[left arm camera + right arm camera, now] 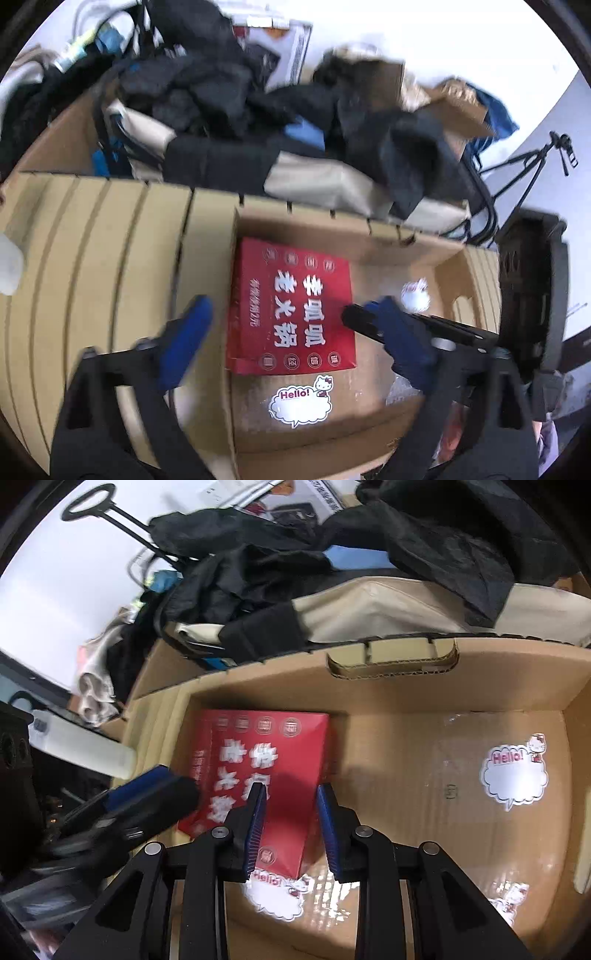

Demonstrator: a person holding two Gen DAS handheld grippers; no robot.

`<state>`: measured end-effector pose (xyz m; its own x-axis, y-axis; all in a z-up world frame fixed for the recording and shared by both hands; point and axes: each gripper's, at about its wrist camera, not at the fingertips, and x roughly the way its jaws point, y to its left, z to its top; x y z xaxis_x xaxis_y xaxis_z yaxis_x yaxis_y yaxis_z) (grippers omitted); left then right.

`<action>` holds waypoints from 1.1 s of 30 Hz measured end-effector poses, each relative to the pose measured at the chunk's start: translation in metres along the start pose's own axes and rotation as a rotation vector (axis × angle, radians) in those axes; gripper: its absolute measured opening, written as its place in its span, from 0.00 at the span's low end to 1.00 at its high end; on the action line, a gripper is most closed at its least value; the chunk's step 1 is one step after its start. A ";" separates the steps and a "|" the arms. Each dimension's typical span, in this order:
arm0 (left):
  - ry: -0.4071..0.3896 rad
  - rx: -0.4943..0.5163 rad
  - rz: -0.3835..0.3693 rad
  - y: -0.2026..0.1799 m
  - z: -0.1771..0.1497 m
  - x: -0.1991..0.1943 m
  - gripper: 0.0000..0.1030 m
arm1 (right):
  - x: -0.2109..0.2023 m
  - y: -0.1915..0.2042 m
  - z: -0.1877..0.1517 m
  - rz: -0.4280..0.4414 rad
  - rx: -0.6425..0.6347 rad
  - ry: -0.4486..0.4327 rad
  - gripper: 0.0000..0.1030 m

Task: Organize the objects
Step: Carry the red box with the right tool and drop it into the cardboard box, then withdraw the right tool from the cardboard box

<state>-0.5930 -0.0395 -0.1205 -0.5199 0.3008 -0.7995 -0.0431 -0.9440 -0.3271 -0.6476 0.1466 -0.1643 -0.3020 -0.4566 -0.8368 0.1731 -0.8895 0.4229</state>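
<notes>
1. Left gripper (291,325): jaws wide, nothing held; the blue pads stand on either side of the red box (293,306), apart from it.
2. Right gripper (291,827): jaws narrow, empty, above the near end of the red box.
3. Red box: lies flat on the floor of the cardboard box (406,686), at 9 o'clock, against the left wall.
4. Stickers (513,771): on the box floor, at 3 o'clock.
5. Dark clothing (258,572): piled beyond the far wall, at 12 o'clock.
</notes>
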 end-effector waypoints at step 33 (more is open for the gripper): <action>-0.268 0.255 0.131 -0.065 -0.349 -0.356 1.00 | -0.358 0.099 -0.413 -0.324 -0.398 -0.468 1.00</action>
<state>-0.1077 -0.0378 0.0098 -0.7379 0.1616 -0.6553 -0.1548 -0.9855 -0.0687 -0.1349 0.2292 0.0336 -0.7537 -0.2076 -0.6235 0.3092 -0.9493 -0.0577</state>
